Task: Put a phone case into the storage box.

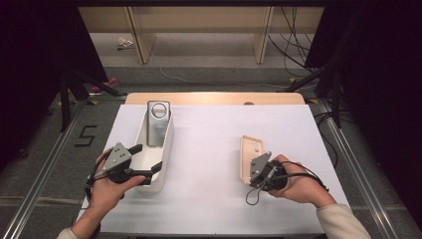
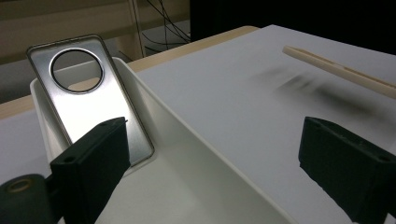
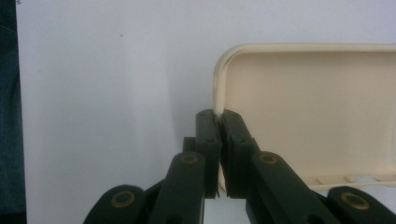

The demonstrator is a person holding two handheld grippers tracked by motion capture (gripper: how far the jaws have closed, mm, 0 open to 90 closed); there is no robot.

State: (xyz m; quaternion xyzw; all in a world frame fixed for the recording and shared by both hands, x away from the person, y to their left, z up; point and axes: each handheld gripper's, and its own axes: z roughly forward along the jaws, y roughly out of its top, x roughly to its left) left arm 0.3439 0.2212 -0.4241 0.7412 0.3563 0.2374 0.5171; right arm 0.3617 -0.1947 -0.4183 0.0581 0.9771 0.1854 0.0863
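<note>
Right hand-held gripper is clamped on the rim of the cream phone case, jaws nearly together on its thin edge. The case sits tilted on the white tabletop, right of centre. Left hand-held gripper is wide open and holds nothing, straddling the wall of the white tray; a silver plate leans upright inside it.

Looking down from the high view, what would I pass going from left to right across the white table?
Left gripper held in a hand → white tray with a metal plate leaning inside → bare white table → cream case → right gripper, its fingers shut on the case's edge.
</note>
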